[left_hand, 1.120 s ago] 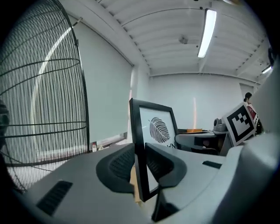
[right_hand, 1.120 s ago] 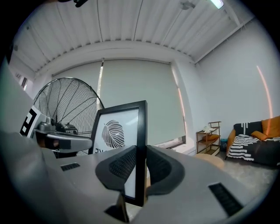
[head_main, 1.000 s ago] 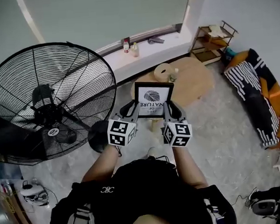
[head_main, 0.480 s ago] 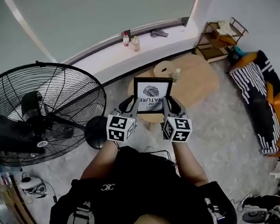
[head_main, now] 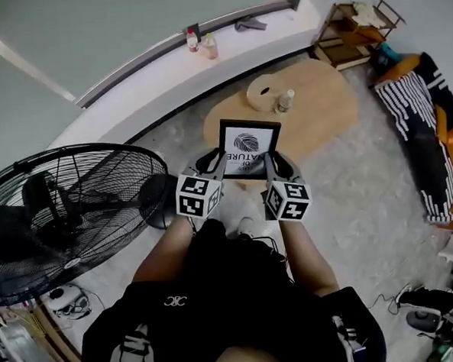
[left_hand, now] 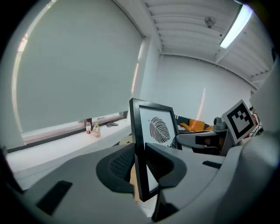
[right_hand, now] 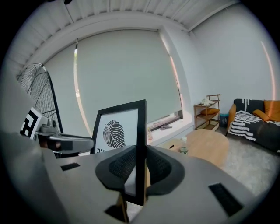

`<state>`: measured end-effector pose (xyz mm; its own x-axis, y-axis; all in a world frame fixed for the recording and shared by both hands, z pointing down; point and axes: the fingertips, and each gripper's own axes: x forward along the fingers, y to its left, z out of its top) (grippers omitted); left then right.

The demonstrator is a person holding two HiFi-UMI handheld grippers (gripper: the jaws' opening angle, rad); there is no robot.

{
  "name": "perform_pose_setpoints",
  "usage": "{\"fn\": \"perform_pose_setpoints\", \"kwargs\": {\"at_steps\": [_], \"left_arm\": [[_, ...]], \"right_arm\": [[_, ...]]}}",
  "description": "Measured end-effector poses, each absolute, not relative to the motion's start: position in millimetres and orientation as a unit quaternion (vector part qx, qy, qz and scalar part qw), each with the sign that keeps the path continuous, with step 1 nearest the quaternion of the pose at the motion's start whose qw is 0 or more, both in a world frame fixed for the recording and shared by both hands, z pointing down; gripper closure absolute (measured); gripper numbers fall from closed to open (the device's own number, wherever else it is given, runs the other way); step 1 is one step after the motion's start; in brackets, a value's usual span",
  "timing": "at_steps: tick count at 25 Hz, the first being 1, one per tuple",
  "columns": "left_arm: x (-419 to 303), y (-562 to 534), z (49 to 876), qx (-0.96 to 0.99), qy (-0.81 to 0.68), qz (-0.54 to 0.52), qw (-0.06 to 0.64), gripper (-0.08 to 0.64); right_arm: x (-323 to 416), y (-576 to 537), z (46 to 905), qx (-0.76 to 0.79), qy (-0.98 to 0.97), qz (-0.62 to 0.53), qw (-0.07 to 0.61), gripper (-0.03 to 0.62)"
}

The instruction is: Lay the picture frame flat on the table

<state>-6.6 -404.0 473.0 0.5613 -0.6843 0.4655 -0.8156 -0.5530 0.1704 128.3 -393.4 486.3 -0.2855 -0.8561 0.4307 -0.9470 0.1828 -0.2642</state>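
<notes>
A black picture frame [head_main: 249, 147] with a leaf print hangs in the air between both grippers, held upright above the floor, at the near edge of the wooden table [head_main: 314, 110]. My left gripper [head_main: 218, 164] is shut on the frame's left edge [left_hand: 141, 148]. My right gripper [head_main: 270, 163] is shut on its right edge [right_hand: 141, 151]. In each gripper view the dark ribbed pads press on both faces of the frame.
On the table stand a round wooden board [head_main: 263, 93] and a small bottle [head_main: 285, 101]. A big black floor fan [head_main: 64, 213] is at the left. A shelf [head_main: 349, 30] and striped sofa [head_main: 422, 118] are at the right. Two bottles [head_main: 200, 42] sit on the window ledge.
The head view has shifted: the fan slid lower left and the table came closer below the frame. Both grippers keep their hold on the frame.
</notes>
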Motion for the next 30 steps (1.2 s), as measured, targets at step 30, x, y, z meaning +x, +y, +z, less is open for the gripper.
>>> {"fn": "perform_pose_setpoints", "kwargs": {"at_steps": [30], "left_arm": [[42, -470, 953, 0.777, -0.368, 0.335, 0.386, 0.471]], "right_arm": [[178, -447, 965, 0.537, -0.624, 0.518, 0.232, 0.500]]}}
